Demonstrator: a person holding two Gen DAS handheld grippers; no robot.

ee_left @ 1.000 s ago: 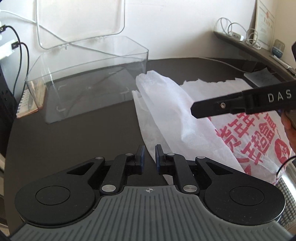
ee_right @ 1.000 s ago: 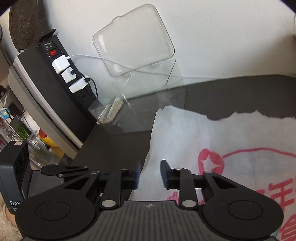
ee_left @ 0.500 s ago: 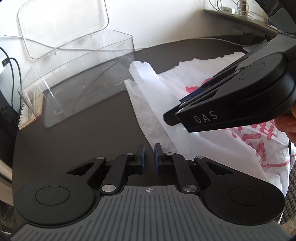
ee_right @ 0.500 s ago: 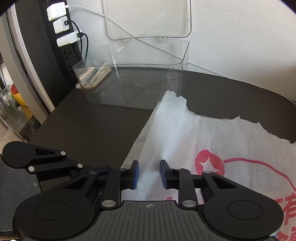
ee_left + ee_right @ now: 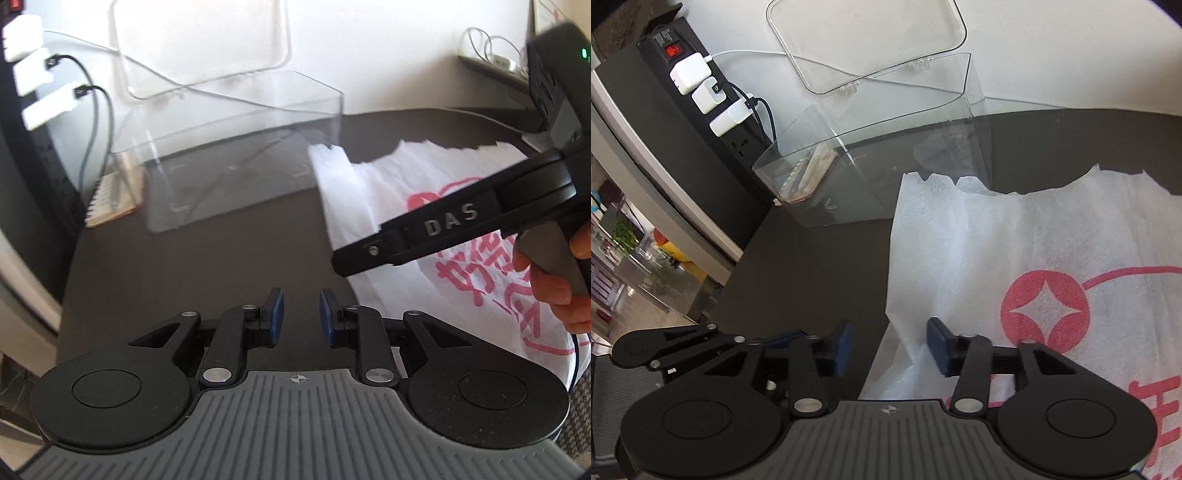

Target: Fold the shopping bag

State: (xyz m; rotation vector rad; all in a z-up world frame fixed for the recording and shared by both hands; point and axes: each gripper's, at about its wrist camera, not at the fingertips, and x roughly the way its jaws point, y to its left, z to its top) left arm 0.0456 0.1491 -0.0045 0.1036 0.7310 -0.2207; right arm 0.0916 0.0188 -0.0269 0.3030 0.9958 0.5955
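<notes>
Setting: a dark round surface [image 5: 207,258] is sitting against a white wall, in daylight.

Far left: a black power strip [image 5: 701,92] with white chargers plugged in is standing upright beside the surface.

Left of centre: a clear plastic box [image 5: 236,147] with its lid [image 5: 871,40] raised is resting on the surface; a notebook [image 5: 110,199] is lying just behind it.

Centre, near edge: the left tongs [image 5: 298,314] are hovering over bare surface, released, with nothing between the blue pads.

Centre right: the right tongs [image 5: 888,345] are hanging parted and holding nothing, straddling the bag's left edge without closing on it; a hand [image 5: 565,280] is gripping their handle.

Right: the shopping bag [image 5: 1015,251], white with red print, is lying spread mostly flat, its ragged top edge pointing toward the wall and its left side doubling over in a long soft crease.

Handling: the bag is looking light, limp and thin, likely a non-woven cloth that is creasing easily and sliding on the smooth surface. Pinching a single edge or corner is looking best, one tong anchoring while the other is carrying the fold across.
</notes>
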